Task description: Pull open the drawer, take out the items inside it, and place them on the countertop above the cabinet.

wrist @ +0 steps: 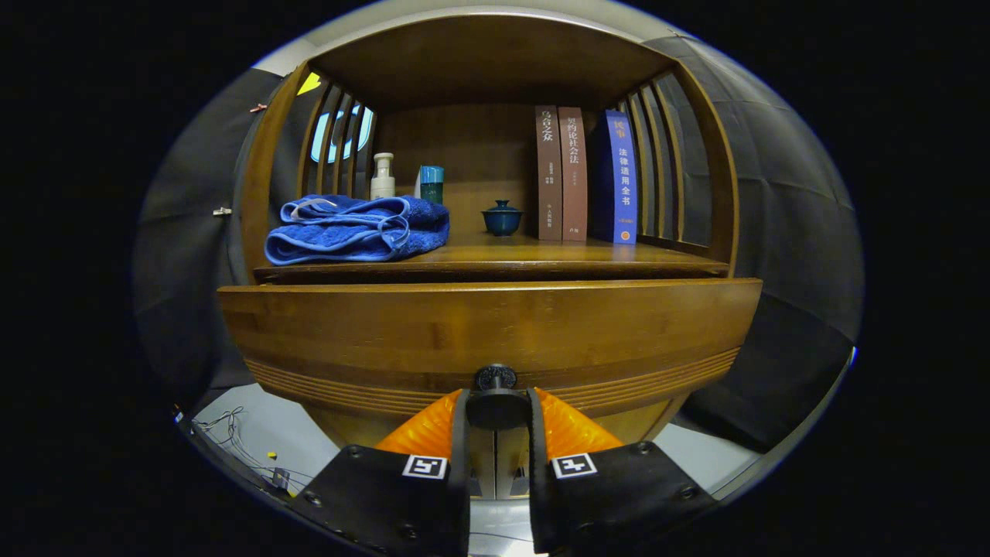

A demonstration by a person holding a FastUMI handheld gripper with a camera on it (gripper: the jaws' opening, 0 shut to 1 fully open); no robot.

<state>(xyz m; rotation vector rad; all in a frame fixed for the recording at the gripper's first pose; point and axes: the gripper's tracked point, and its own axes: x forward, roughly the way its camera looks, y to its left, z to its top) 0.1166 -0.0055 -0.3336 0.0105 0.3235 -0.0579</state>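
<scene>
The hand-held gripper (496, 408) is closed on the dark round knob (496, 377) of the brown wooden drawer (487, 325), one finger pressing either side. The drawer front appears to stand slightly forward of the worktop (541, 254) above, where a folded blue towel (357, 230), a small blue lidded cup (502, 218) and three upright books (584, 175) rest. The pulling step is in hand; next calls for a straight, level draw backwards until the contents show

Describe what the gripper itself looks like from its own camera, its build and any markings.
The gripper has two ribbed fingers that taper forward from flat black plates fastened with round screws. Each plate carries a small square black-and-white marker tag near its inner front corner. A narrow gap runs between the plates.
</scene>
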